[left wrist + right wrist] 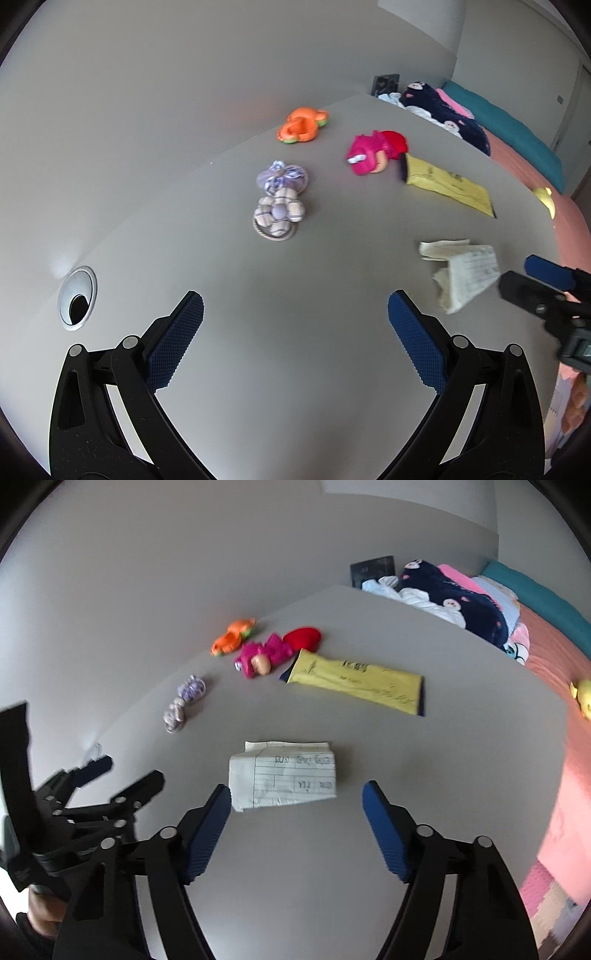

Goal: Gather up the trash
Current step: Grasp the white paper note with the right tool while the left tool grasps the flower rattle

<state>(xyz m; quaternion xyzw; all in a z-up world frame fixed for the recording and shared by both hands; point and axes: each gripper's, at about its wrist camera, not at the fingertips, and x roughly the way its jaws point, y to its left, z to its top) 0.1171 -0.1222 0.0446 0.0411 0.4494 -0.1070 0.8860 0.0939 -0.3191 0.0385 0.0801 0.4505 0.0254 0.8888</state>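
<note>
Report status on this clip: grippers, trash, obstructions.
Left gripper open, empty, over bare table. Right gripper open, lined up just short of folded paper. Yellow wrapper untouched. Toys farther back, not blocking.

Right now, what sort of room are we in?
Probably a child's bedroom: a grey desk with toys like the pink doll stands beside a bed piled with clothes.

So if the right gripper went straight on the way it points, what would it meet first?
Most likely the folded paper, lying on the table just ahead of the open right gripper. Depth is unclear, so it may meet bare table first.
</note>
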